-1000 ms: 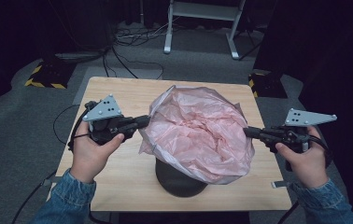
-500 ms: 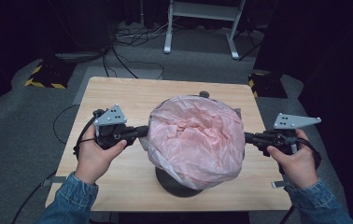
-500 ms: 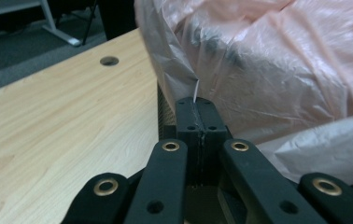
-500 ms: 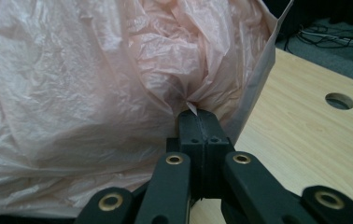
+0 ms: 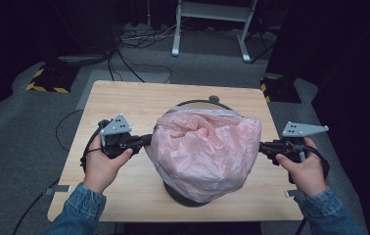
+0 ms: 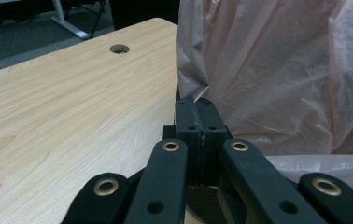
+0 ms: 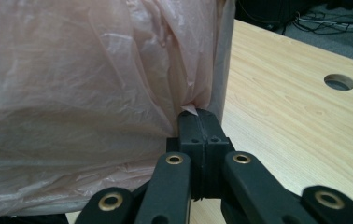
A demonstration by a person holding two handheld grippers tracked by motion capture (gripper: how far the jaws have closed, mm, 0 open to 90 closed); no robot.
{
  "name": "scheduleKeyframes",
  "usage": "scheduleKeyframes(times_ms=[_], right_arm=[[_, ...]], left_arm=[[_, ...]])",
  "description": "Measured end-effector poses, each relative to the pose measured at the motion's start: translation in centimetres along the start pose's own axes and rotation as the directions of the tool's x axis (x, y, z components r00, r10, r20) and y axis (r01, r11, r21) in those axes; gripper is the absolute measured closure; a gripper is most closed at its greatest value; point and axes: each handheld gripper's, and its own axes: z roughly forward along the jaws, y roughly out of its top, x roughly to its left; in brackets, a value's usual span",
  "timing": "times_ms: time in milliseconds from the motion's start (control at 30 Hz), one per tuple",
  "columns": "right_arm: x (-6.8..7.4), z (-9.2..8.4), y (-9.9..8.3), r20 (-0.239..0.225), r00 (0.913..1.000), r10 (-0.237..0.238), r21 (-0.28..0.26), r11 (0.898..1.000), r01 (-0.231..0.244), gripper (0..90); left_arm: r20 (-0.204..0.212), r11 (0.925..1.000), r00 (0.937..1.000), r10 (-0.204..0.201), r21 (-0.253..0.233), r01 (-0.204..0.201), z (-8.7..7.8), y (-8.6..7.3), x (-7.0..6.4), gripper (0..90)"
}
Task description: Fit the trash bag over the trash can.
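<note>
Hidden or cut off, as you see it:

- Bin (image 5: 189, 199) under the pink bag (image 5: 205, 152): you see a dark base and a strip of mesh rim (image 5: 197, 103); the walls and inside are covered.
- Bag: cut by the top edge in both gripper views; its opening is not visible there.
- Left gripper (image 5: 146, 141) and right gripper (image 5: 262, 146): your tips vanish into plastic folds; how much film sits between the pressed-together jaws cannot be told.
- Your forearms: cut by the bottom edge in the high view.
- Table (image 5: 124, 107): its near edge is partly lost in shadow.
</note>
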Motion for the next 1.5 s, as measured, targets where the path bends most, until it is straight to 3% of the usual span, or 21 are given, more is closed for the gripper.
scheduleKeyframes(times_ms=[433, 633, 700, 767, 833, 967, 1100, 1300, 1500], right_arm=[[-0.6, 1.9, -0.2, -0.012, 0.9997, 0.020, 0.021, 1.000, -0.019, 90.0], [-0.6, 2.4, 0.7, -0.002, 1.0000, 0.008, -0.006, 1.000, -0.008, 90.0], [-0.7, 2.6, 0.9, -0.003, 0.9999, 0.012, -0.016, 1.000, -0.012, 90.0], [-0.7, 3.3, 0.8, 0.001, 1.0000, 0.005, 0.017, 1.000, -0.005, 90.0], [-0.9, 4.0, 0.4, -0.004, 1.0000, 0.007, 0.046, 0.999, -0.007, 90.0], [-1.2, 4.8, -0.4, -0.014, 0.9997, 0.020, 0.070, 0.997, -0.019, 90.0], [-1.4, 4.7, -0.7, -0.010, 0.9996, 0.024, 0.059, 0.998, -0.024, 90.0], [-1.5, 5.2, -0.5, -0.015, 0.9994, 0.029, 0.056, 0.998, -0.029, 90.0], [-1.9, 5.6, -0.7, -0.019, 0.9993, 0.032, 0.048, 0.998, -0.031, 90.0]], left_arm=[[-0.005, 0.9981, 0.9983, -0.058, 0.021, 0.058, 1.6, -0.5, 0.8, 90.0], [-0.029, 0.9946, 0.9971, -0.071, 0.074, 0.073, 2.4, -1.0, 1.1, 90.0], [-0.004, 0.9945, 0.9962, -0.087, 0.058, 0.087, 2.4, -1.0, 1.1, 89.9], [0.023, 0.9960, 0.9958, -0.088, 0.015, 0.088, 2.2, -0.6, 0.9, 89.7], [0.004, 0.9975, 0.9975, -0.071, -0.002, 0.071, 2.0, -0.2, 0.8, 89.4], [0.005, 0.9984, 0.9985, -0.054, 0.014, 0.054, 2.6, -0.4, 0.9, 89.6], [0.011, 0.9962, 0.9963, -0.085, 0.019, 0.085, 3.4, -1.0, 1.3, 89.8], [-0.007, 0.9941, 0.9954, -0.095, 0.052, 0.095, 4.4, -1.1, 1.2, 89.8], [0.004, 0.9933, 0.9942, -0.107, 0.042, 0.107, 4.8, -1.6, 1.5, 89.8]])
